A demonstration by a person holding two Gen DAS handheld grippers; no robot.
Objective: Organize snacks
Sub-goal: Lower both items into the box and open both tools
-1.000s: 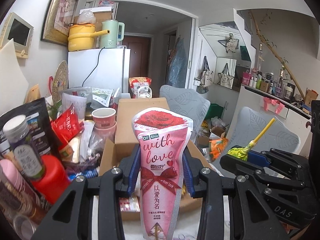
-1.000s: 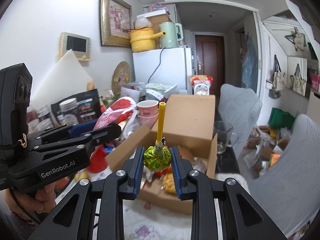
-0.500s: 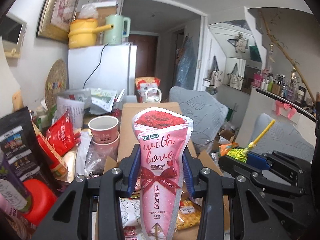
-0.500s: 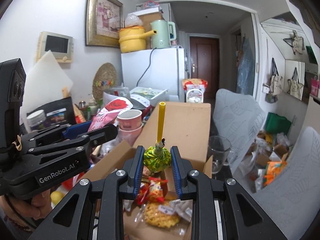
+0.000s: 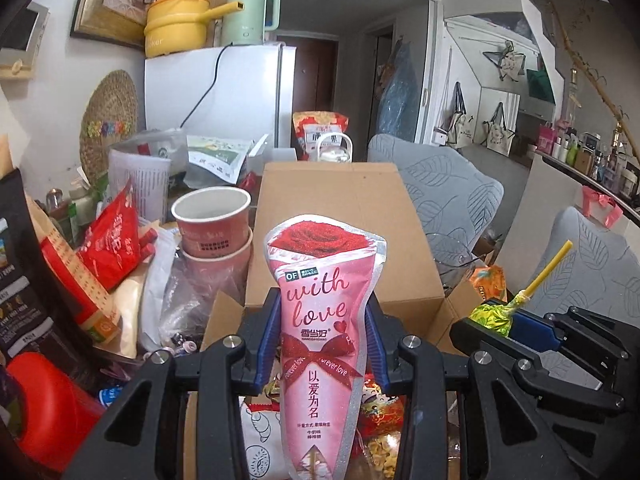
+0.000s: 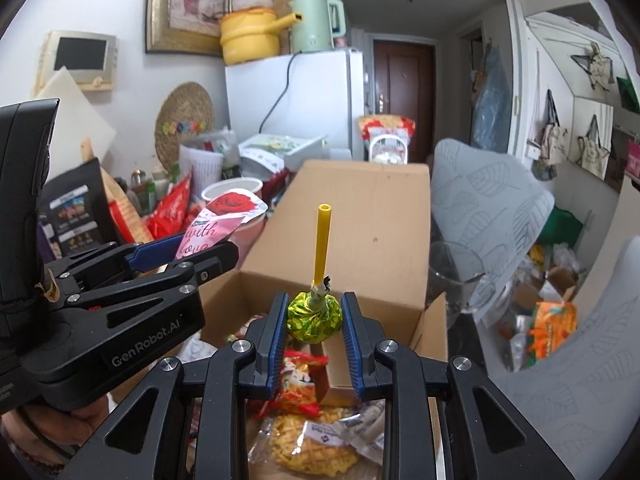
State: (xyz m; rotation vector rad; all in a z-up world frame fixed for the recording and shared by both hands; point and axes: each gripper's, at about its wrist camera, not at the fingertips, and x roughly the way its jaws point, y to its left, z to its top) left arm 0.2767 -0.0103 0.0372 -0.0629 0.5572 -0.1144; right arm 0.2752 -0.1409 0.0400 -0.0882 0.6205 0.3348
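The open cardboard box [image 6: 360, 240] is leaving room only at its top: snack packets [image 6: 308, 440] are covering its floor, and its raised back flap [image 5: 332, 232] is walling off the far side. Left of the box, stacked paper cups [image 5: 214, 224], a red bag [image 5: 110, 244] and plastic wrappers [image 5: 180, 300] are crowding up against it. Right of the box, a glass [image 6: 454, 276] is standing just beside the wall, with a grey chair [image 6: 484, 200] blocking behind it.

The pink pouch [image 5: 326, 320] stands upright, rose print on top. The lollipop [image 6: 315, 312], green foil, yellow stick toward 12 o'clock, is above the open box [image 6: 360, 216].
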